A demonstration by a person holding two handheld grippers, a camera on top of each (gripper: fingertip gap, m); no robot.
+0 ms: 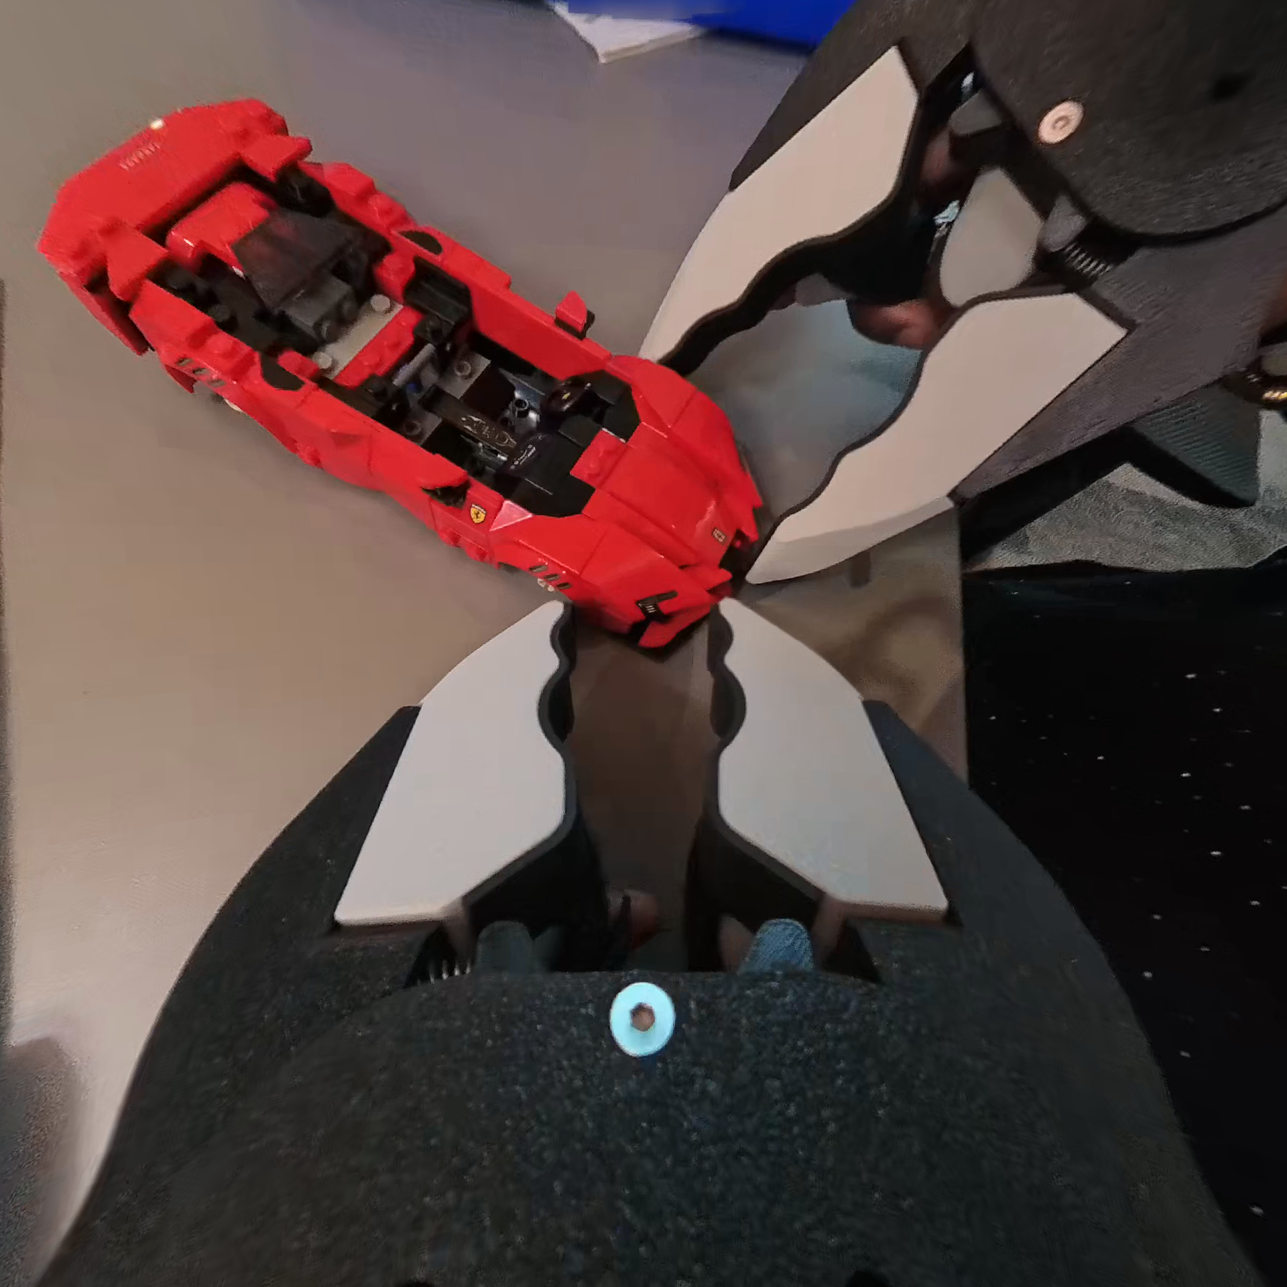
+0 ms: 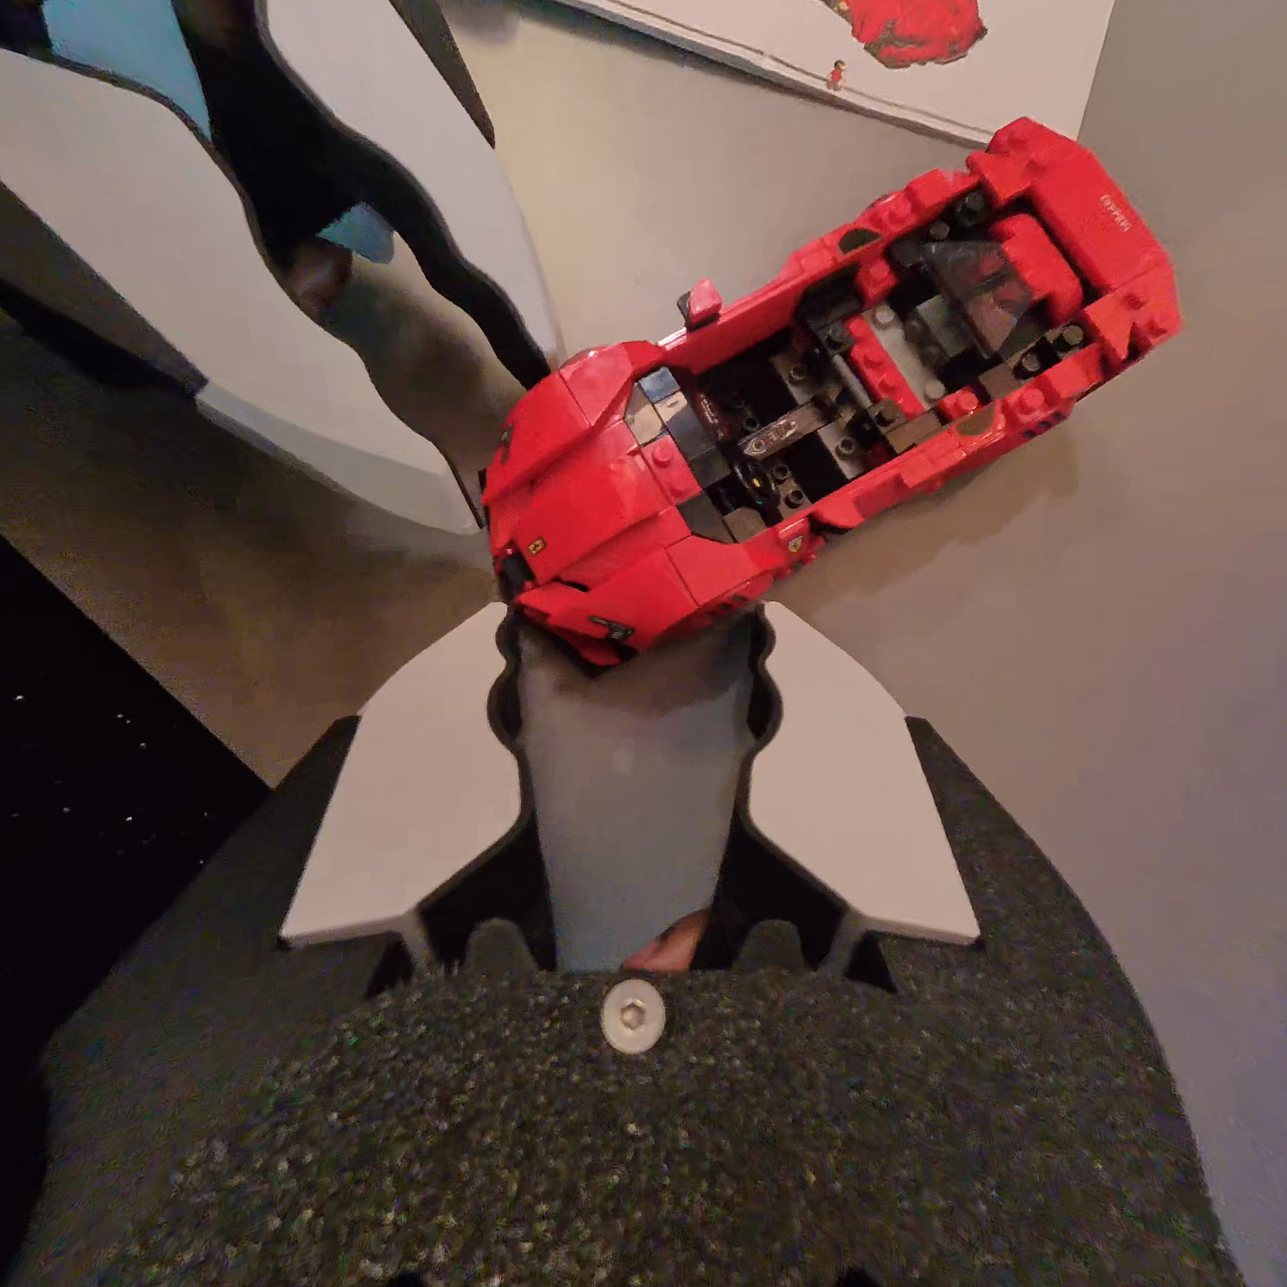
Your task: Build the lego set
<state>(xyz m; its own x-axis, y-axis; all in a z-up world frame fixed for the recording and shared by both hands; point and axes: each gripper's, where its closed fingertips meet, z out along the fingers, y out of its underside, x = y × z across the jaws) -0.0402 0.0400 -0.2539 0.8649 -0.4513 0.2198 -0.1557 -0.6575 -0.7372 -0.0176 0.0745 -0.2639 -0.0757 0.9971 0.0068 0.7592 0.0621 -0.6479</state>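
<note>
**A:** Where is the car now, and what have you got on it?

**B:** The red lego car (image 1: 390,376) sits flat on the grey table (image 1: 209,696), roof off, its black cockpit open to the top; its nose points at me, close to the table's edge with the dark floor (image 1: 1128,836) beyond. My left gripper (image 1: 637,627) stands with its fingers apart, one corner of the nose just between the tips; I can't tell whether the pads are touching it; they are not clamped. My right gripper (image 2: 630,620) is likewise spread, with the other front corner poking into its mouth; so both of mine meet at the nose from two sides.

**A:** So what is the step, as you judge it?

**B:** Steadying or squaring the car by its front, I think, before the next piece goes on; the printed instruction sheet (image 2: 870,83) lies past the tail.

**A:** How do you do that well?

**B:** Close gently and evenly; the nose is built of small sloped plates, and a hard pinch on a slope could pop one off or squirt the car backwards; better to seat the pads on the flat flanks behind the headlights; keep one gripper as the anchor and let the other work; keep the car well on the table, since the edge is near.
</note>
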